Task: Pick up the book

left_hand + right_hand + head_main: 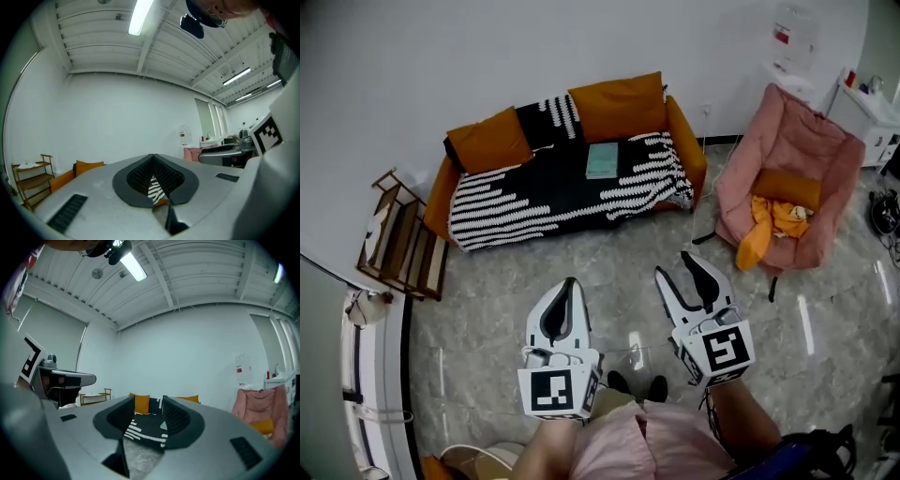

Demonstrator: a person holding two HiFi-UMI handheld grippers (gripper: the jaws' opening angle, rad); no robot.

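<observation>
Pale green book (602,160) is lying flat on the black-and-white striped blanket (534,202) that is covering the seat of the orange sofa (686,141), just in front of the back cushions. Both grippers are hovering over the grey floor (609,248), well apart from the sofa. The left gripper (569,284) is showing its jaws pressed together at the tips, with nothing between them. The right gripper (673,264) is holding its jaws apart and empty, and is pointing toward the sofa.
</observation>
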